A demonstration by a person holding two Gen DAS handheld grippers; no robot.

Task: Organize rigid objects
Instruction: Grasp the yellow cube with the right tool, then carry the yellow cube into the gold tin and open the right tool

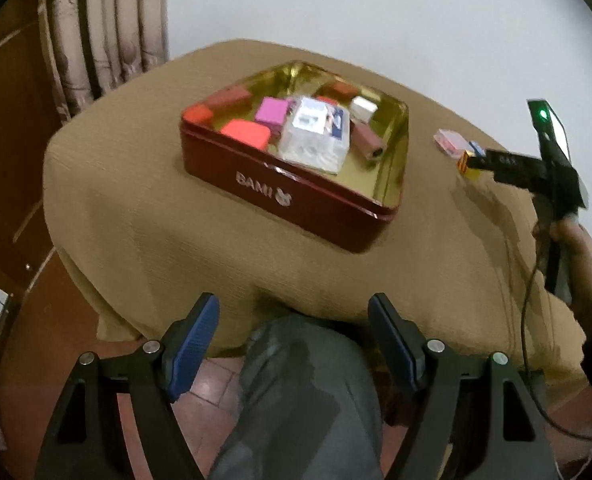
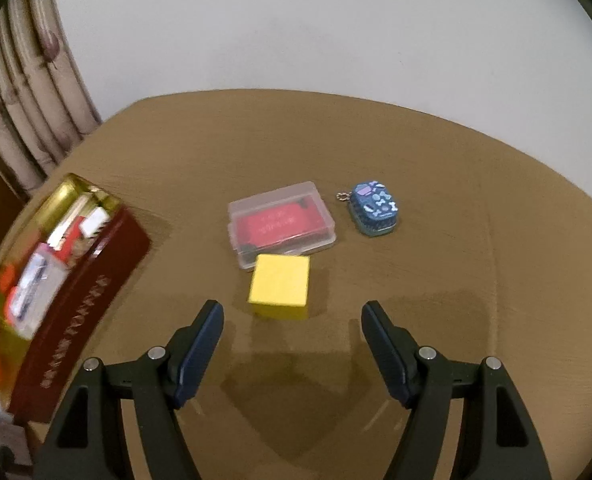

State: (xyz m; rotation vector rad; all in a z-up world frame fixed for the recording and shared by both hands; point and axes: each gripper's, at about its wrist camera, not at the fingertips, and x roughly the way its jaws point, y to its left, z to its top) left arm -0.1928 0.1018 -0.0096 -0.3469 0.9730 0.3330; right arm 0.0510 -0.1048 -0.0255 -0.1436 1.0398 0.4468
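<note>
A red tin (image 1: 296, 200) with a gold inside sits on the tan-clothed table, holding several small boxes; it also shows in the right wrist view (image 2: 80, 300) at the left. A yellow box (image 2: 280, 286), a clear case with a red card (image 2: 282, 224) and a small blue tin (image 2: 373, 214) lie on the cloth. My right gripper (image 2: 292, 316) is open and empty, just short of the yellow box; it shows in the left wrist view (image 1: 471, 160) at the right. My left gripper (image 1: 294, 312) is open and empty, off the table's near edge.
The table's cloth (image 1: 144, 216) hangs over the near edge. A curtain (image 1: 104, 28) and a white wall stand behind. My knee in grey trousers (image 1: 303, 392) is below the left gripper. A cable (image 1: 531, 320) hangs at the right.
</note>
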